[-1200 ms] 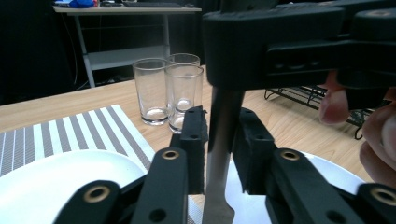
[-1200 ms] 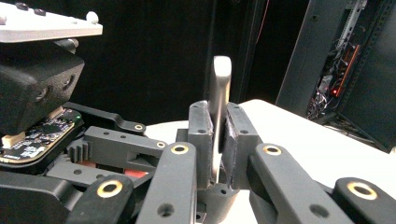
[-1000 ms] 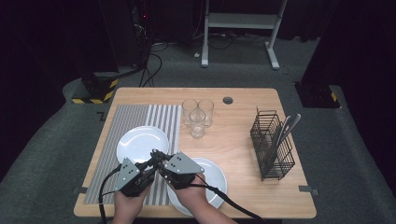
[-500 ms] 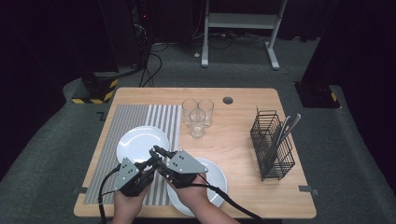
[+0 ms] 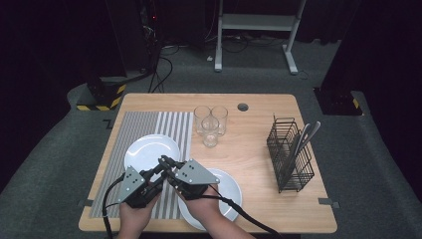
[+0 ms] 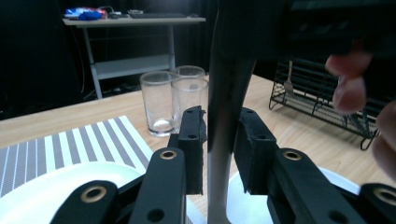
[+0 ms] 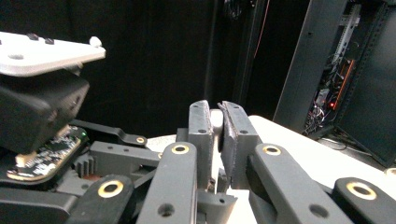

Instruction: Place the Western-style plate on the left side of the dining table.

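Metal utensil [image 6: 218,177], thin, stiff, light and kinda slick, stood upright over the white plates [image 5: 149,149], clamped tight in the right gripper [image 7: 217,112] while the left gripper [image 6: 222,120] jaws had just been opening off it, so I'd have pinched its flat handle.
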A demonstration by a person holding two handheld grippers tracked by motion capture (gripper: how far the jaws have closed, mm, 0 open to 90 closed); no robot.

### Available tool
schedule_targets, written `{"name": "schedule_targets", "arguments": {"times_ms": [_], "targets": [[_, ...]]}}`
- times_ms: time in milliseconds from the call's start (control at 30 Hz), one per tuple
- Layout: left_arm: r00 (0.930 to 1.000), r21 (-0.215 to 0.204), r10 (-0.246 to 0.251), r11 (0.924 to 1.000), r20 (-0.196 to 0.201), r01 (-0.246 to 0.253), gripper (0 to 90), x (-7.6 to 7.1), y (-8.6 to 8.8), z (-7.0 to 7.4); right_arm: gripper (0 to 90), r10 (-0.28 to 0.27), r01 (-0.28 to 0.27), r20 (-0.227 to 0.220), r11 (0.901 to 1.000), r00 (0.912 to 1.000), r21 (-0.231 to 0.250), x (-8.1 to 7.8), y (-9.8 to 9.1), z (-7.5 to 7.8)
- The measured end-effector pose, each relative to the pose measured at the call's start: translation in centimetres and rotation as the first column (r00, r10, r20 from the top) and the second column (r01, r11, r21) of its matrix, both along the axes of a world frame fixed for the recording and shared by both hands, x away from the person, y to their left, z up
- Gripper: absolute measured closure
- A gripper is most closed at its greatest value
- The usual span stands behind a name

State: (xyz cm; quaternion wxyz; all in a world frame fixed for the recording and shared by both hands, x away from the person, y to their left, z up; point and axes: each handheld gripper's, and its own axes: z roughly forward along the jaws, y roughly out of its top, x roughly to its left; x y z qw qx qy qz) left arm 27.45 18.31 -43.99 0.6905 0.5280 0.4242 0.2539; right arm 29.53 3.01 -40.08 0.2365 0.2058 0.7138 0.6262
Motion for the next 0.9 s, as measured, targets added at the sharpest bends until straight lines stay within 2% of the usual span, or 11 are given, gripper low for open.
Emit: {"name": "schedule_targets", "arguments": {"times_ms": [133,200,300,367,500,733,900], "targets": [[1.0,0.007,0.002,1.0,0.009,-0.002,73.3,-0.01,0.07,0.24,83.1,-0.003,0.003,-0.005,1.0,1.0,0.004,0.06,0.06,0.01],[0.9999,-0.007,0.007,0.9999,0.013,-0.007,73.3,-0.01,-0.02,0.36,83.1,-0.004,0.004,-0.003,1.0,1.0,0.004,0.04,0.1,-0.01],[0.9996,0.002,0.01,0.9999,0.025,-0.01,73.0,-0.12,0.08,0.53,83.0,-0.002,0.002,-0.003,1.0,1.0,0.004,0.03,0.15,-0.02],[0.9993,-0.027,0.017,0.9995,0.033,-0.016,72.2,-0.18,-0.05,0.7,83.0,0.0,0.0,-0.003,1.0,1.0,0.004,0.01,0.19,-0.02],[0.9992,-0.03,0.015,0.9994,0.038,-0.014,71.7,-0.26,-0.03,0.84,83.0,0.002,-0.002,0.0,1.0,1.0,0.0,-0.05,0.22,-0.03],[0.9988,0.001,0.024,0.9997,0.043,-0.024,74.9,-0.32,-0.15,0.91,82.5,0.003,-0.003,-0.001,1.0,1.0,-0.002,-0.01,0.26,0.0],[0.9988,-0.006,0.037,0.9993,0.033,-0.037,75.2,-0.04,0.34,0.92,74.6,0.014,-0.014,-0.006,0.9999,0.9999,0.007,-0.11,0.16,0.46]]}}
